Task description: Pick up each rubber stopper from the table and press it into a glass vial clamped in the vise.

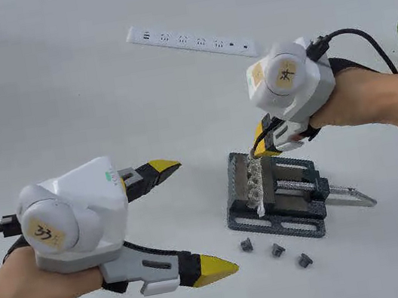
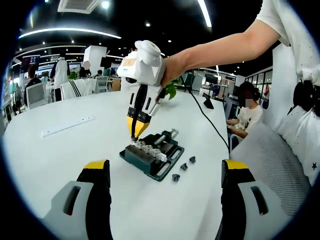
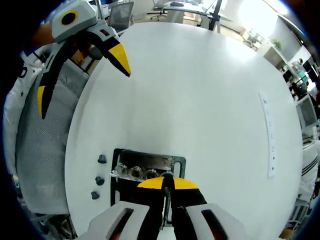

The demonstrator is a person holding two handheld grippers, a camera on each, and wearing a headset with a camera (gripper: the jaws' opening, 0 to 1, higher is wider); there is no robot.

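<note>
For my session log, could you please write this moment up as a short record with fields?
left gripper: jaws open, empty, away from the vise
right gripper: jaws shut, tips down at the glass vials; whether they hold anything, cannot tell
glass vials: a row clamped upright in the vise
rubber stoppers: three loose on the table beside the vise
power strip: on the table, beyond the vise

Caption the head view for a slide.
Shut right tool over the vials in the vise; left tool open, three stoppers on the table.
</note>
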